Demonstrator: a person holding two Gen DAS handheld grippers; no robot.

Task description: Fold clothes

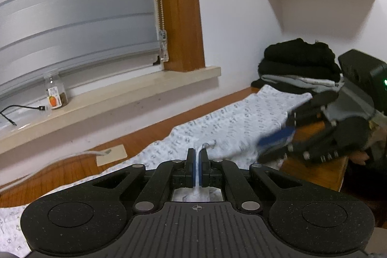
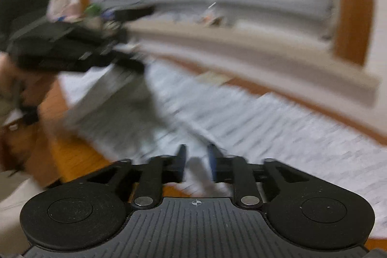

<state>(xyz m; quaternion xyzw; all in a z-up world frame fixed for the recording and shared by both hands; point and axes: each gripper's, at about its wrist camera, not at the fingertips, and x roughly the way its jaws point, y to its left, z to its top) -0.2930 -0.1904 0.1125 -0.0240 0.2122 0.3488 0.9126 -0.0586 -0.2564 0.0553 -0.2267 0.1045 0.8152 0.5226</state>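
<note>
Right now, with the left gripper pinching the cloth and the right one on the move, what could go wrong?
1. The left gripper holds only a thin edge of the patterned garment between its pads; a hard pull could slip it free.
2. The right gripper is open and heavily blurred, so it may close on the wrong spot or bunch the fabric.
3. The stack of folded clothes sits right at the garment's far end; dragging the cloth might topple it.
</note>
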